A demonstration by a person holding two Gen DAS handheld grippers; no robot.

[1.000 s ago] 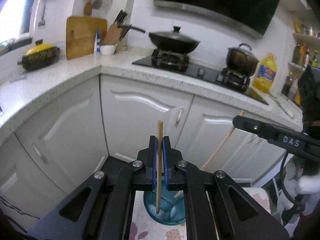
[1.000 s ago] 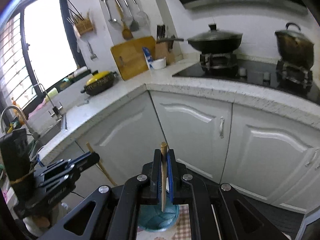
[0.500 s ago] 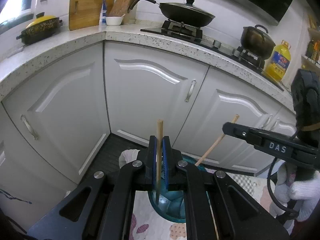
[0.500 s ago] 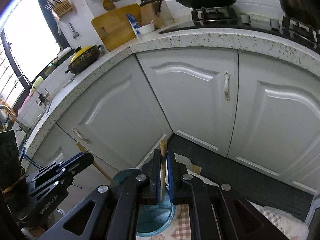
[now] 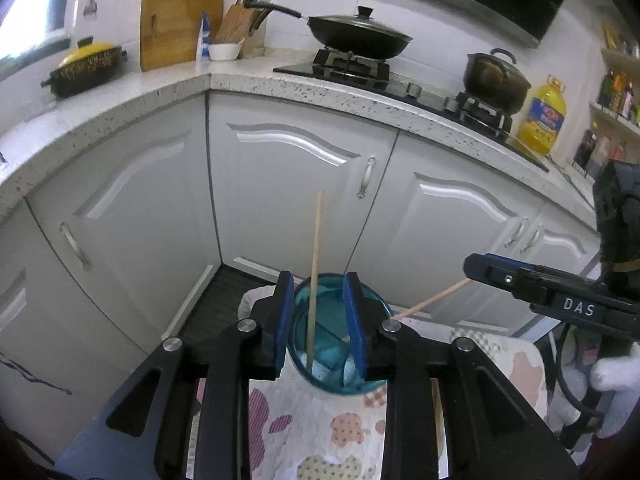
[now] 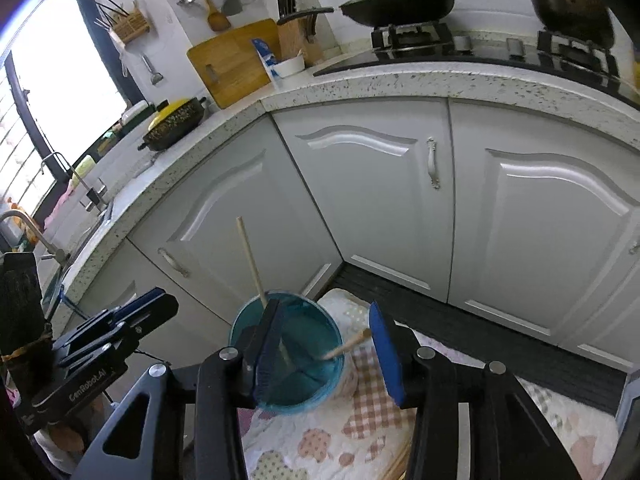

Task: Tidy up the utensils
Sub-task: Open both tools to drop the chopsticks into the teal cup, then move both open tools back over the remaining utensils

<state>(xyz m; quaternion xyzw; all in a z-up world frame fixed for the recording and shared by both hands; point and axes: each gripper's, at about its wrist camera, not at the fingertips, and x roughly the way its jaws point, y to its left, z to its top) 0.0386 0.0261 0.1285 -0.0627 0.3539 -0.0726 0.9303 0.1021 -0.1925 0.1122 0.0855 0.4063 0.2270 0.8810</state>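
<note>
Teal cup (image 5: 340, 360): translucent, round, divided inside by partitions; stands on a patterned cloth (image 5: 320, 432) over the table, near the white cabinet doors (image 5: 288, 184).

Chopstick, first (image 5: 314, 280): wooden, standing almost upright in the cup, its lower end inside, its top leaning slightly toward the far side. In the left wrist view it sits between the blue pads without touching either.

Chopstick, second (image 6: 346, 346): wooden, lower end in the cup, lying at a slant over the cup's right rim. In the right wrist view it passes between the pads, free of both.

Left tongs (image 5: 319, 322): over the cup, jaws opening, gap clear on both sides of the first chopstick; nothing gripped.

Right tongs (image 6: 326, 346): over the cup from the right, jaws opening, set wide apart; nothing gripped. A white-gloved hand (image 5: 612, 372) shows at its handle in the left wrist view.

Surroundings: speckled counter (image 5: 248, 80) with a lidded black wok (image 5: 360, 36) and a dark pot (image 5: 496, 78) on the hob; yellow oil bottle (image 5: 542, 116) at far right; wooden cutting board (image 5: 180, 28), knife block (image 5: 234, 26) and yellow-lidded casserole (image 5: 86, 66) at far left.
</note>
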